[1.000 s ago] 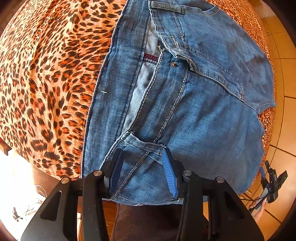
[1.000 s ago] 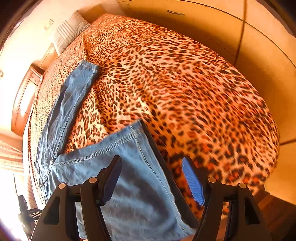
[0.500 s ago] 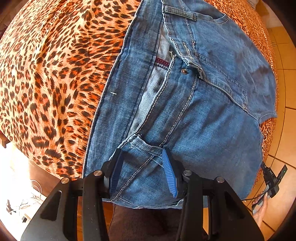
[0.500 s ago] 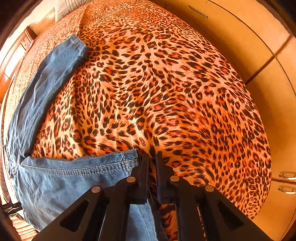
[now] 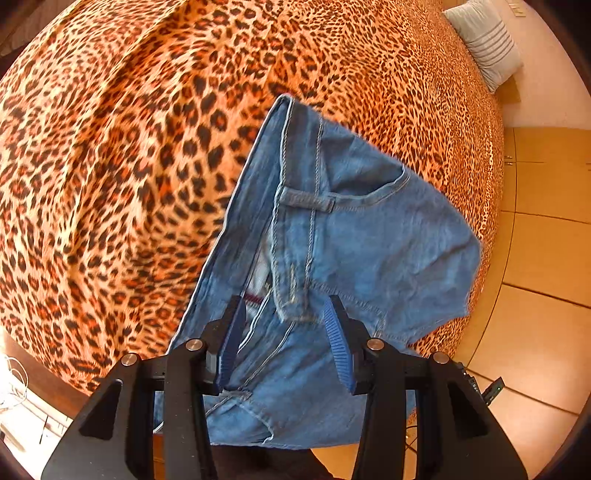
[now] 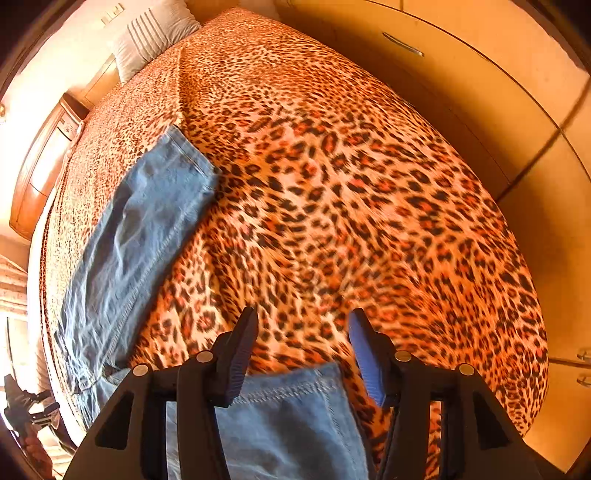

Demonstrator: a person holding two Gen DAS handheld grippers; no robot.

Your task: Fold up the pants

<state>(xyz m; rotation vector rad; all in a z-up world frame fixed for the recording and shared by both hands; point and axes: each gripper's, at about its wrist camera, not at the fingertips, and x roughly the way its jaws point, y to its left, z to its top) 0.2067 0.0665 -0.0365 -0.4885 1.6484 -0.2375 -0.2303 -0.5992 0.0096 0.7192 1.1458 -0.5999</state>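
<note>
1. Left tool (image 5: 284, 334): blue pads clamped on a bunched fold of the jeans (image 5: 354, 236) at the waistband, near the fly and a belt loop (image 5: 304, 199).
2. Waist portion of the jeans: lifted off the bed, hanging from the left tool, front pocket opening visible to the right of the belt loop.
3. Right tool (image 6: 303, 345): pads apart, jaws just opened, nothing pressed between them; hem of one jeans leg (image 6: 291, 391) lying just below the tips, flat on the bed.
4. Other jeans leg (image 6: 136, 240): stretched flat along the left side of the bed in the right wrist view, hem toward the pillow.
5. Leopard-print bedspread (image 6: 351, 192): covering the whole bed beneath the jeans.
6. Striped pillow (image 6: 155, 33): at the head of the bed.
7. Tiled floor (image 5: 543, 236): beside the bed in the left wrist view.
8. Wardrobe doors (image 6: 480, 66): along the far side of the bed.
</note>
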